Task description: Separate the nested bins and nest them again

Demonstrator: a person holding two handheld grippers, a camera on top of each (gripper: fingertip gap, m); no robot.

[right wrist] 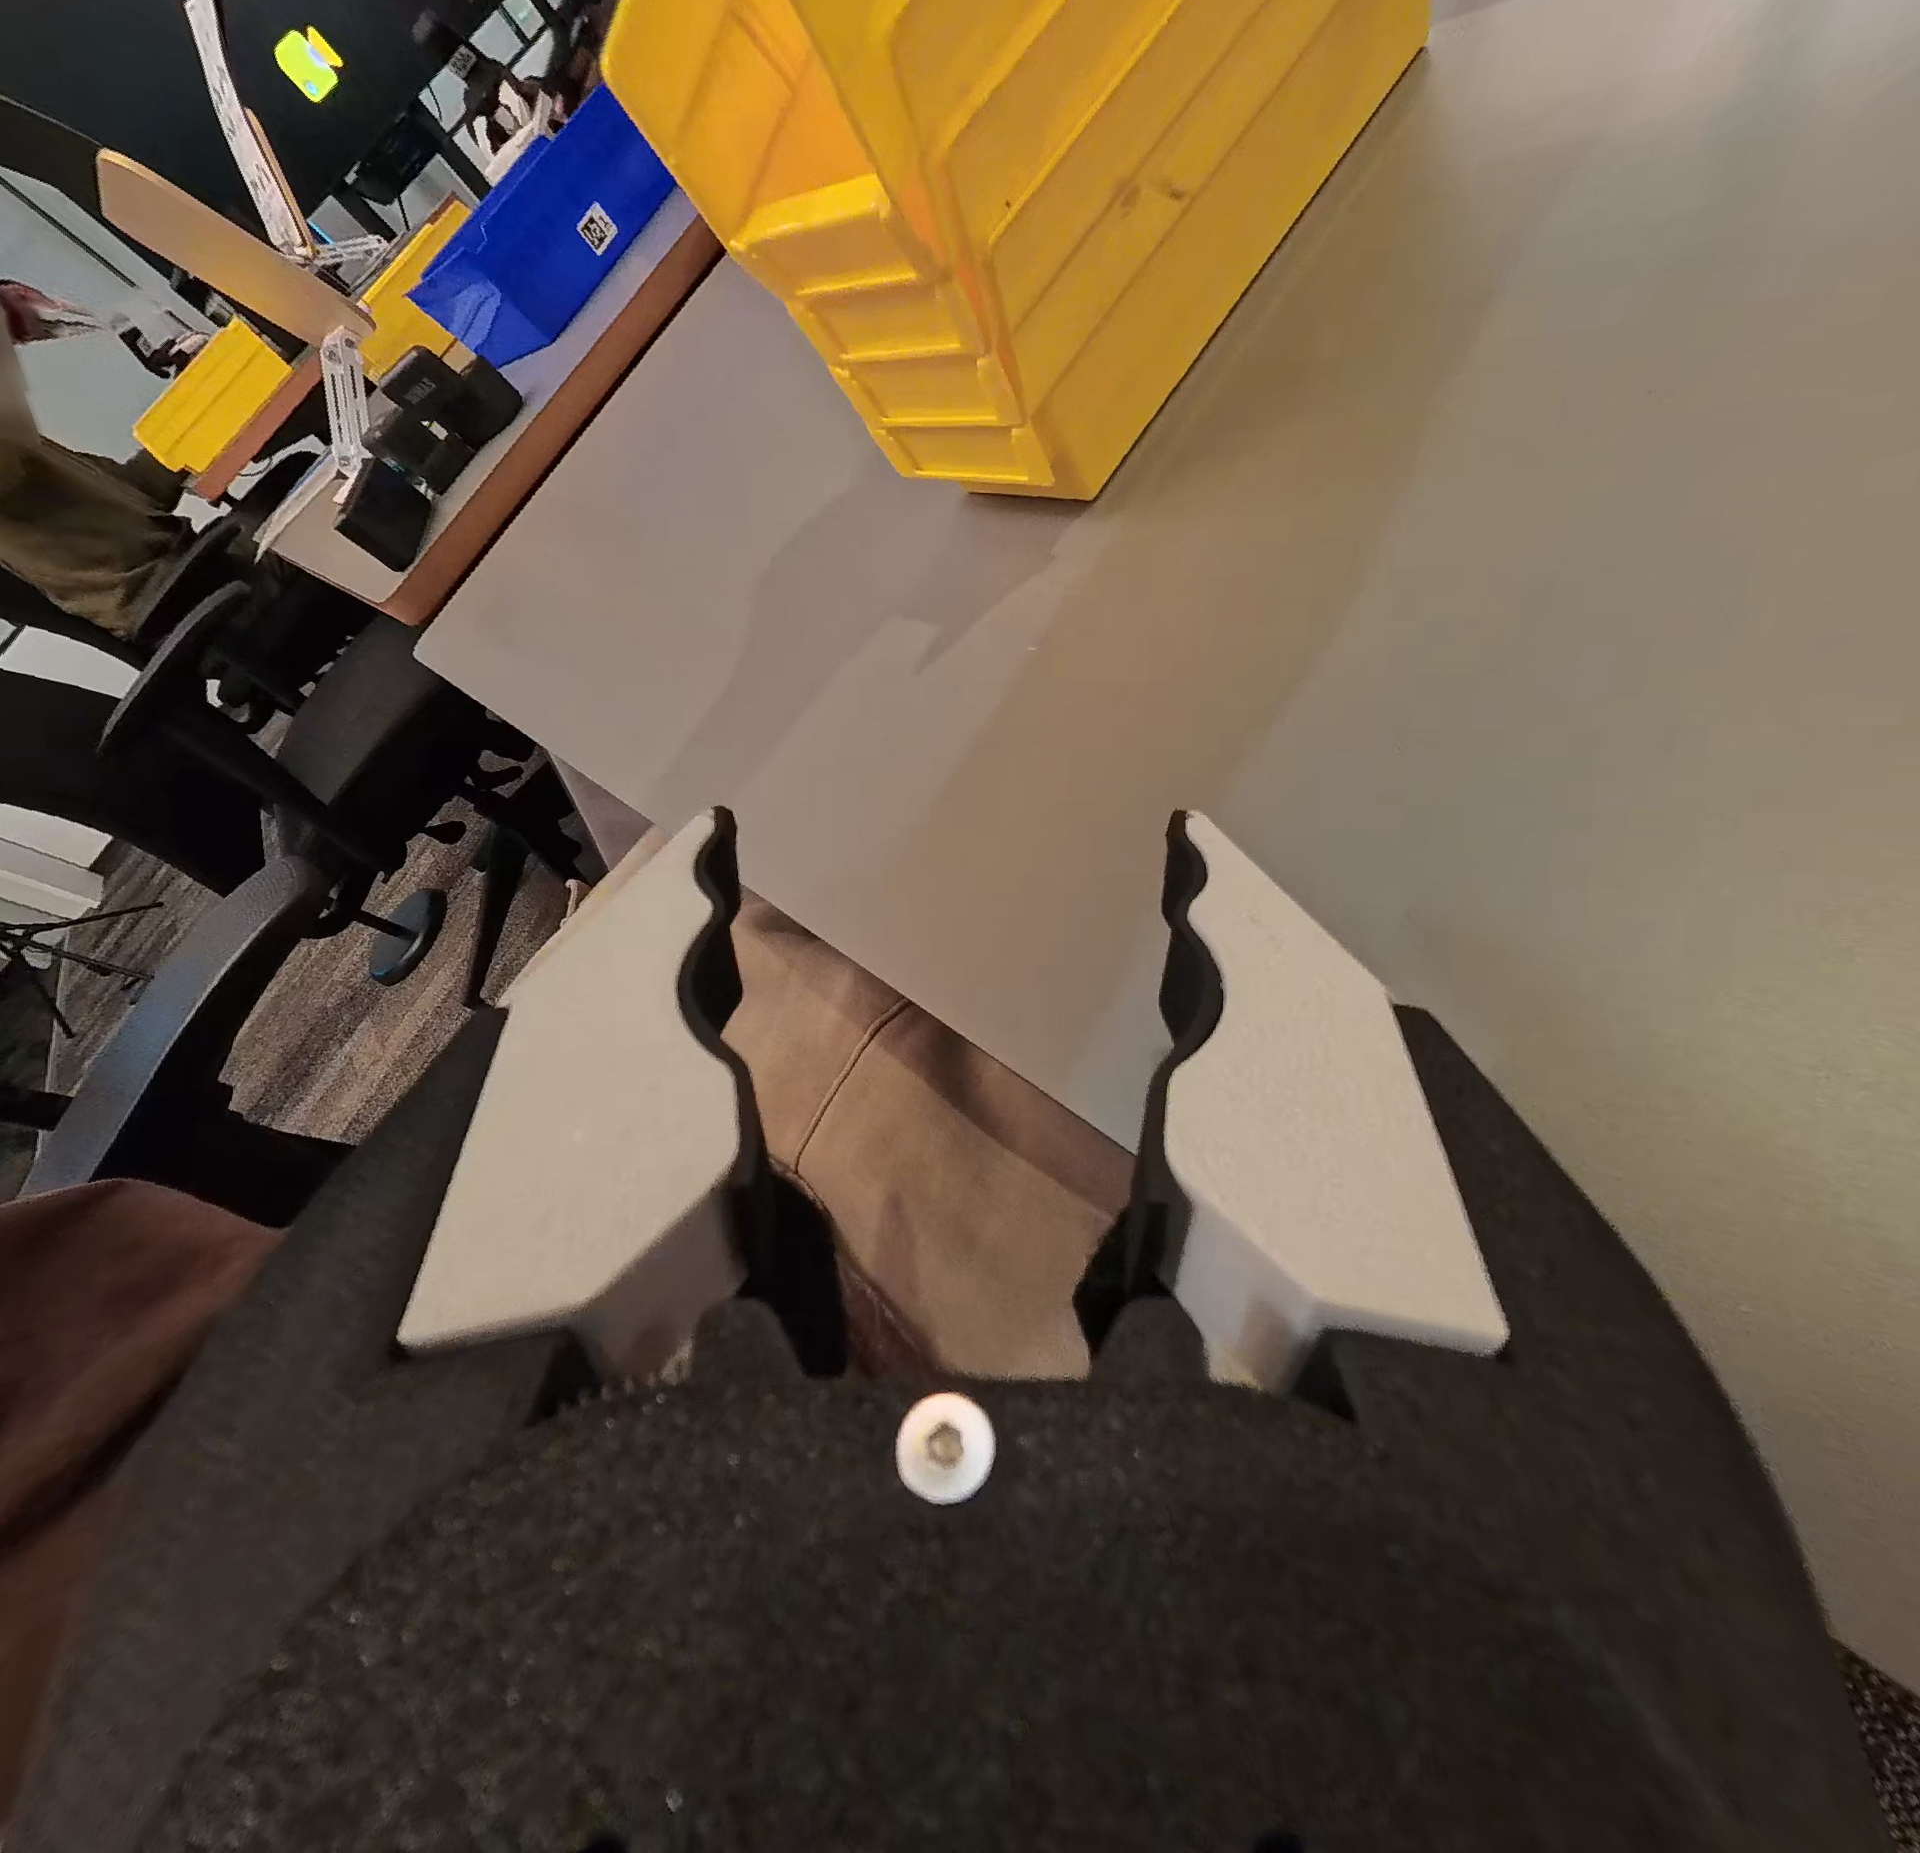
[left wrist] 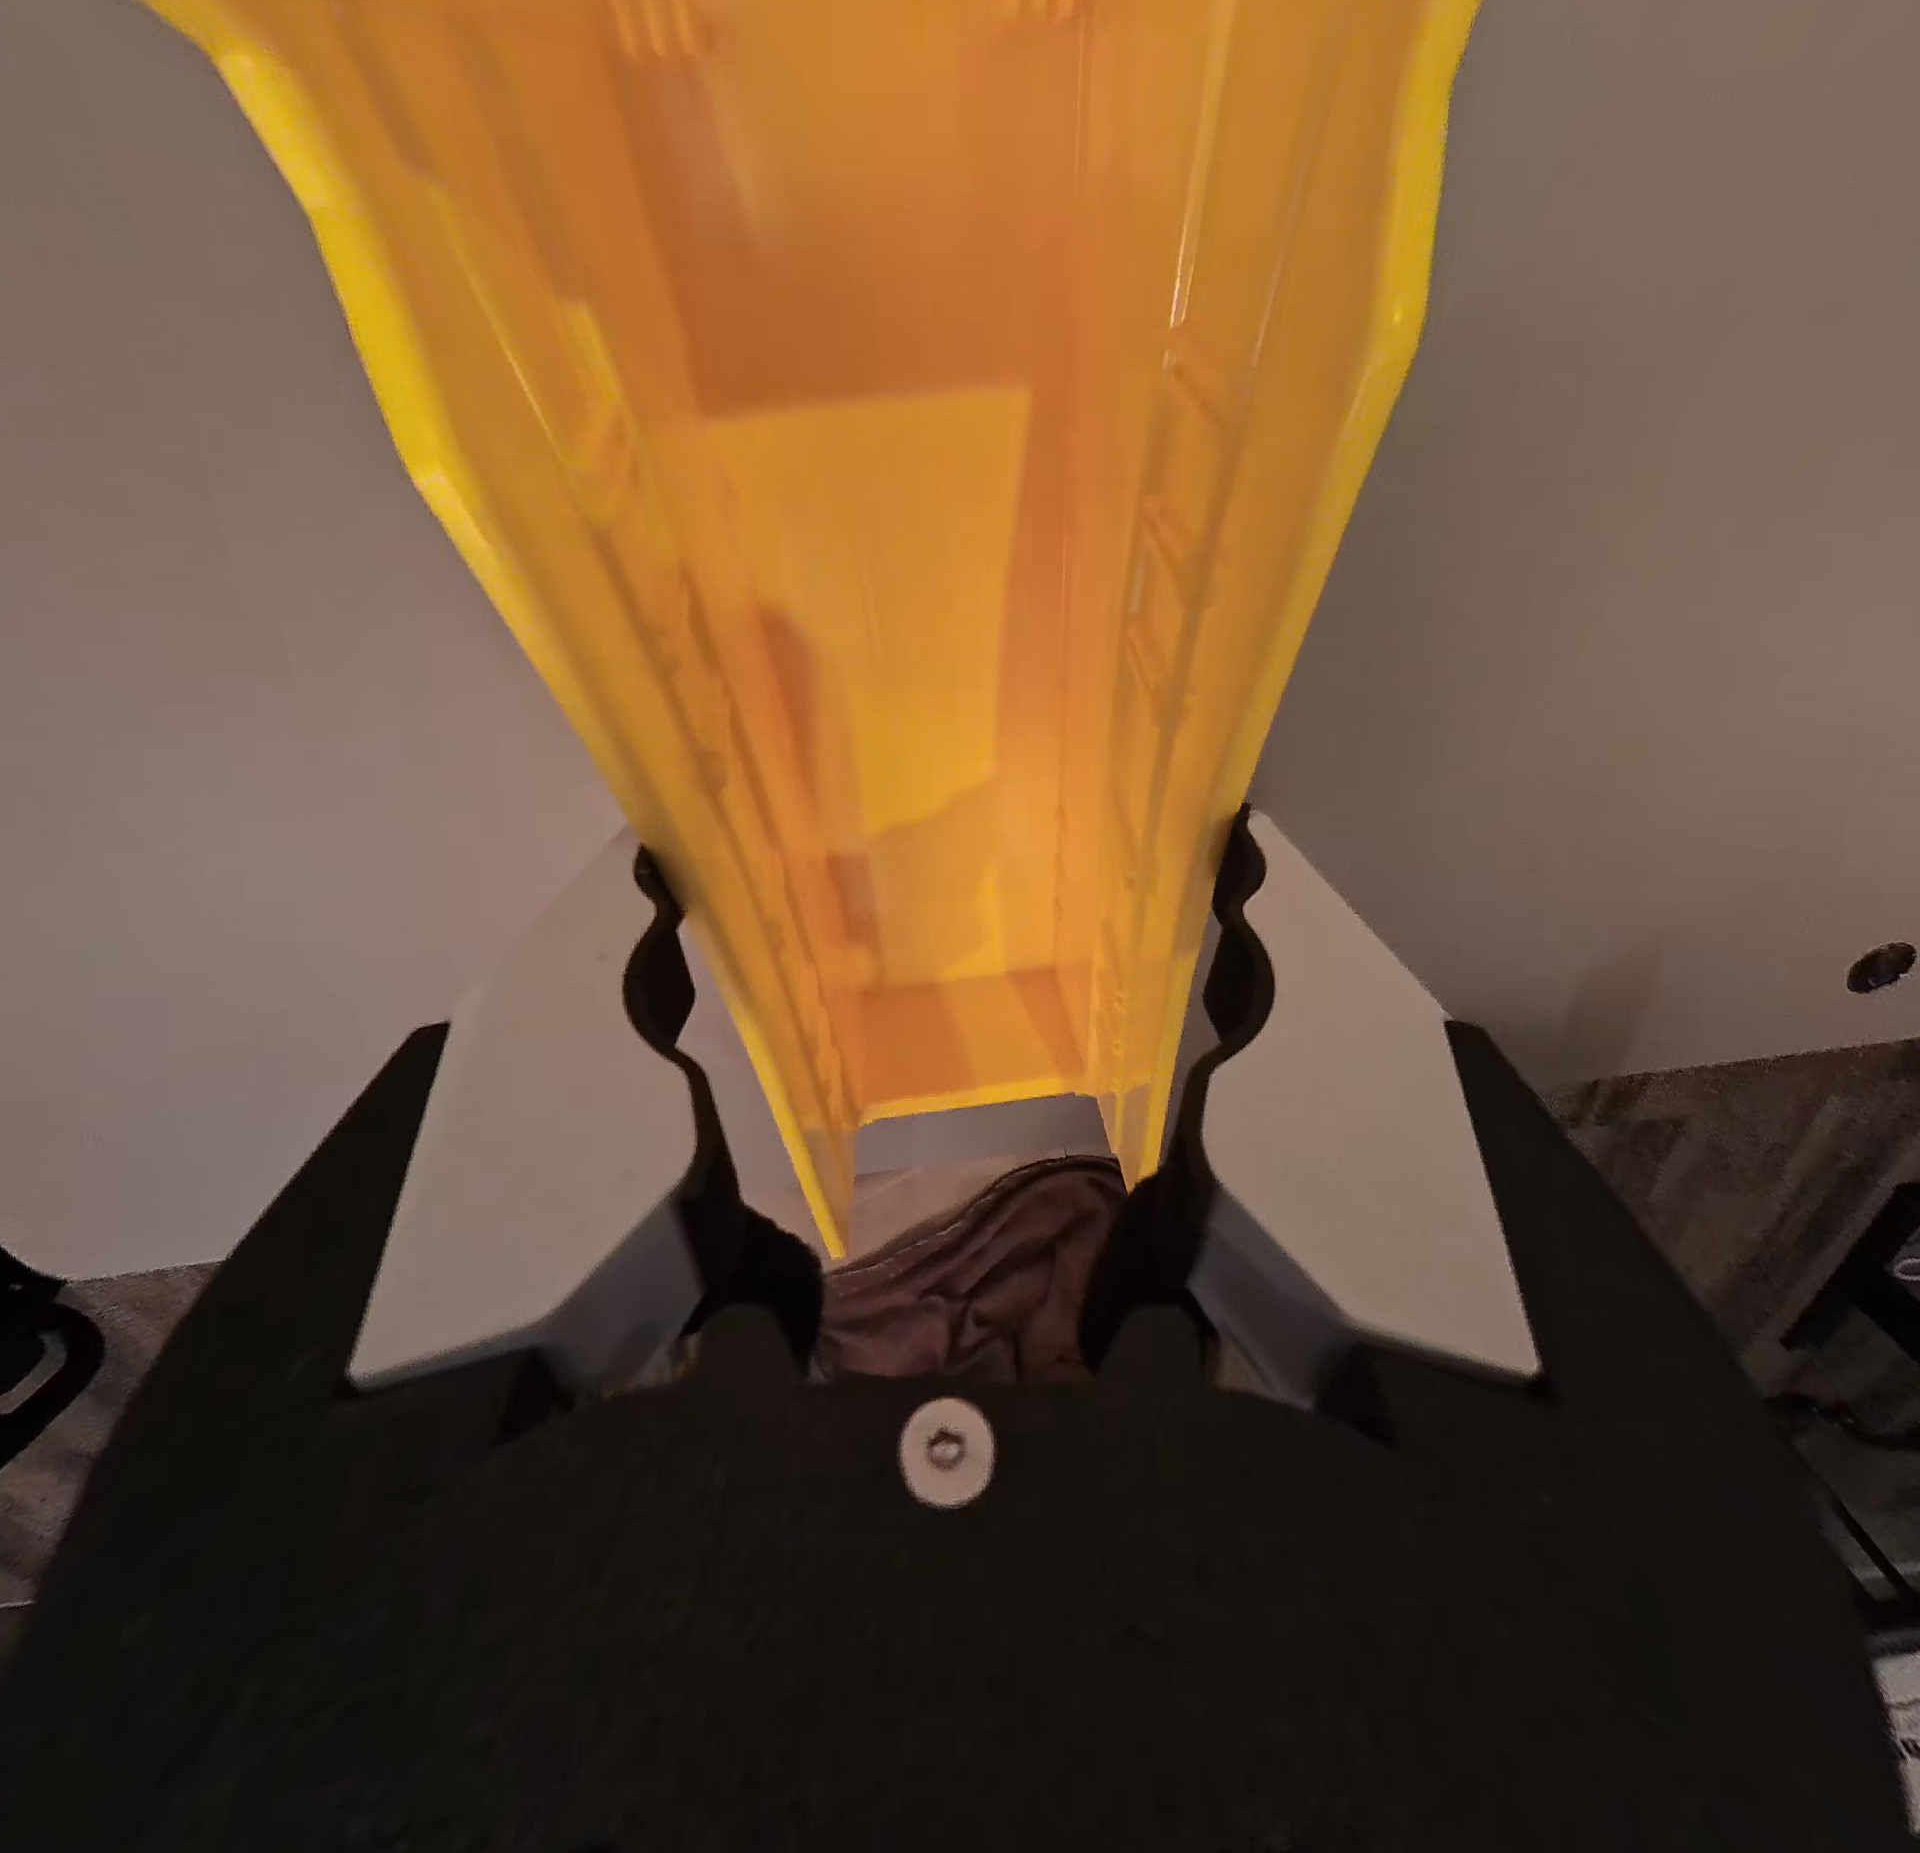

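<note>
Left wrist view: left gripper (left wrist: 940, 847) clamps a translucent yellow bin (left wrist: 852, 432), ribbed inside. Right gripper (right wrist: 945, 837) gapes empty; a ridged bin (right wrist: 1029, 193) sits on the table (right wrist: 1455, 712).

Left gripper (left wrist: 940, 847) clamped; right gripper (right wrist: 945, 827) fingers spread.

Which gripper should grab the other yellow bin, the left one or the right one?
Probably the right. The right gripper is open, empty and pointed toward the yellow bin on the grey table. The left gripper is already clamped on the held yellow bin.
</note>
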